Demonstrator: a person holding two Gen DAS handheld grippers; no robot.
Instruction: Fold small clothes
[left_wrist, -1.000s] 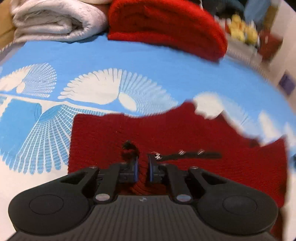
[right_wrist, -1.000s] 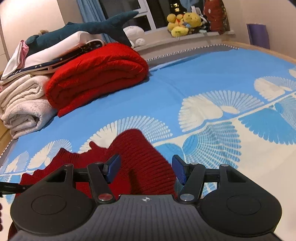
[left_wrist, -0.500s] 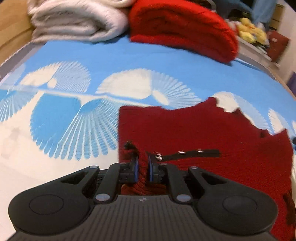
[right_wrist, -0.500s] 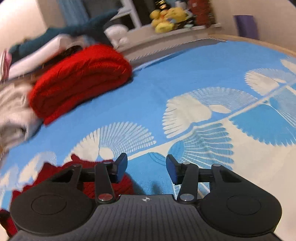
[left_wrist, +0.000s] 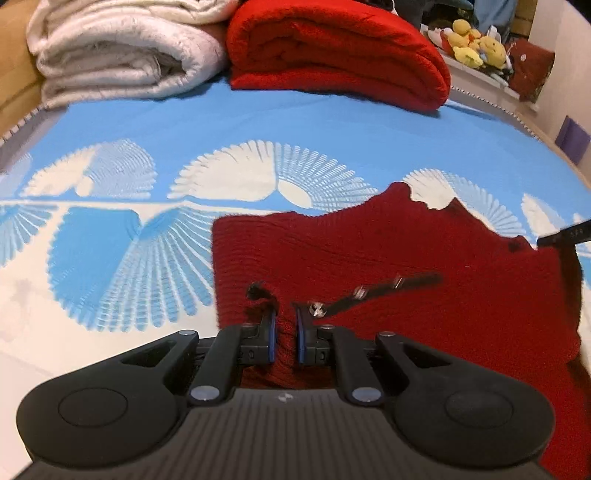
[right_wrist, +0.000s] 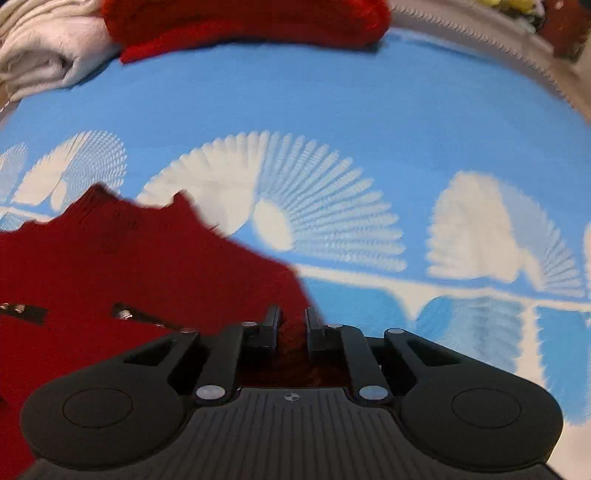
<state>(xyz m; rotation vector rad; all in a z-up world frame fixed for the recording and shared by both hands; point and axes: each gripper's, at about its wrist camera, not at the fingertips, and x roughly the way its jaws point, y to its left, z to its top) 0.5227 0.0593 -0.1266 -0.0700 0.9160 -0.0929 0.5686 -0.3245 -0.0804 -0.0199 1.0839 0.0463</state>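
A small dark red knit garment (left_wrist: 388, 254) with a black strap and metal snaps lies spread on the blue and white bedspread (left_wrist: 147, 155). My left gripper (left_wrist: 284, 325) is shut on a bunch of its knit near the near-left part. In the right wrist view the same red garment (right_wrist: 110, 266) fills the lower left. My right gripper (right_wrist: 292, 325) sits at the garment's right edge, its jaws closing with red knit pinched between them. The right gripper's black tip shows at the right edge of the left wrist view.
A folded bright red blanket (left_wrist: 332, 51) and a folded white blanket (left_wrist: 122, 48) are stacked at the back of the bed. Yellow plush toys (left_wrist: 476, 44) sit on a ledge at the back right. The bed's piped edge (right_wrist: 517, 48) curves along the far right.
My right gripper swung down and left from open over the bedspread to closing on the garment's right edge. My left gripper kept its grip while its view shifted slightly across the bed.
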